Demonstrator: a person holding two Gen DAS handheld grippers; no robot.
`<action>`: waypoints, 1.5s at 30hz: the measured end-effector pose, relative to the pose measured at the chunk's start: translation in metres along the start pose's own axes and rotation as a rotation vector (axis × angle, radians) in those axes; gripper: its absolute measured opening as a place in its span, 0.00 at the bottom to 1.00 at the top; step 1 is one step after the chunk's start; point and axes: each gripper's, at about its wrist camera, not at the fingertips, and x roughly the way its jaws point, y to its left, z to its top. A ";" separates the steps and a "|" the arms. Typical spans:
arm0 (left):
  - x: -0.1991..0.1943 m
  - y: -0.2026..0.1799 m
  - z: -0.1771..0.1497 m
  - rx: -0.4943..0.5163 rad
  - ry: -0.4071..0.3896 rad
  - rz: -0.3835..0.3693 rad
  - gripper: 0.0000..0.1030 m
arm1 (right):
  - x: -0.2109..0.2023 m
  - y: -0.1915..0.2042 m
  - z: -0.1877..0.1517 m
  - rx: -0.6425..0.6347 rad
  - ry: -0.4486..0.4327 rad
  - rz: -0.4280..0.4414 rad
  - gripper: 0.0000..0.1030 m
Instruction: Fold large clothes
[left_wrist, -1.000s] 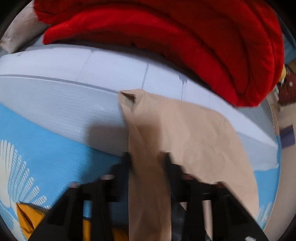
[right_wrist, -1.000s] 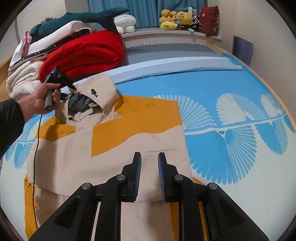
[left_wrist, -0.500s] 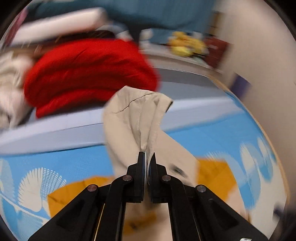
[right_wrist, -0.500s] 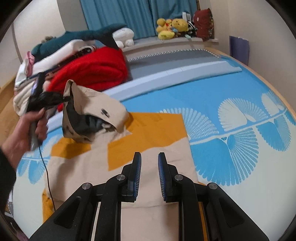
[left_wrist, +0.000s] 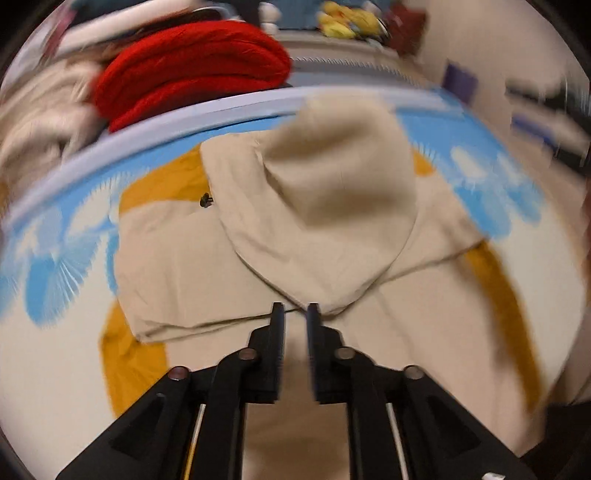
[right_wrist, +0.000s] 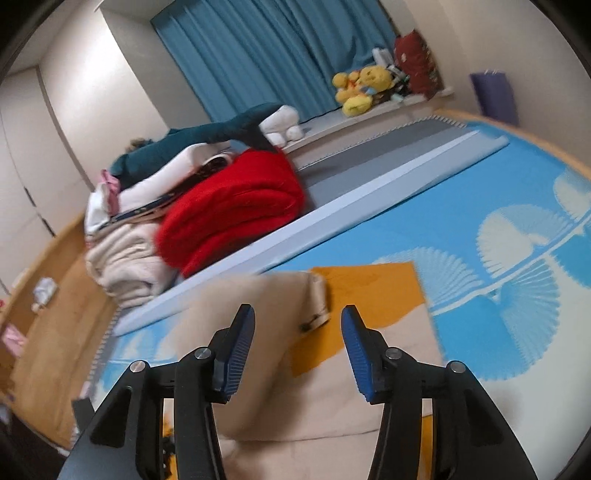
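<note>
- Your left gripper (left_wrist: 295, 314) is opening: its jaws stand a narrow gap apart with nothing between them, tips just above the rim of the hood (left_wrist: 332, 192).
- The hood lies folded down flat over the back of the jacket (left_wrist: 229, 280), a beige and mustard garment spread on the blue sheet (left_wrist: 55, 280).
- Your right gripper (right_wrist: 297, 321) is opening too; its blue pads (right_wrist: 236, 354) stand wide apart and grip nothing.
- Through that gap you see the hood's edge and the jacket below, not touching either pad.
- A red blanket (right_wrist: 236, 218) sits well beyond the jacket, beside a cream pile (right_wrist: 122, 266).
- Plush toys (right_wrist: 360, 90) sit on the ledge under the curtain (right_wrist: 273, 51).
- The left view is blurred.
</note>
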 end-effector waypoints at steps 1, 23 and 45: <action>-0.003 0.004 0.000 -0.031 -0.019 -0.013 0.18 | 0.002 -0.001 -0.002 0.011 0.014 0.013 0.49; 0.050 0.064 0.033 -0.618 -0.067 -0.325 0.00 | 0.135 -0.010 -0.076 0.100 0.411 0.093 0.02; 0.070 0.022 0.045 -0.373 0.030 0.023 0.13 | 0.117 -0.008 -0.081 0.074 0.295 -0.243 0.21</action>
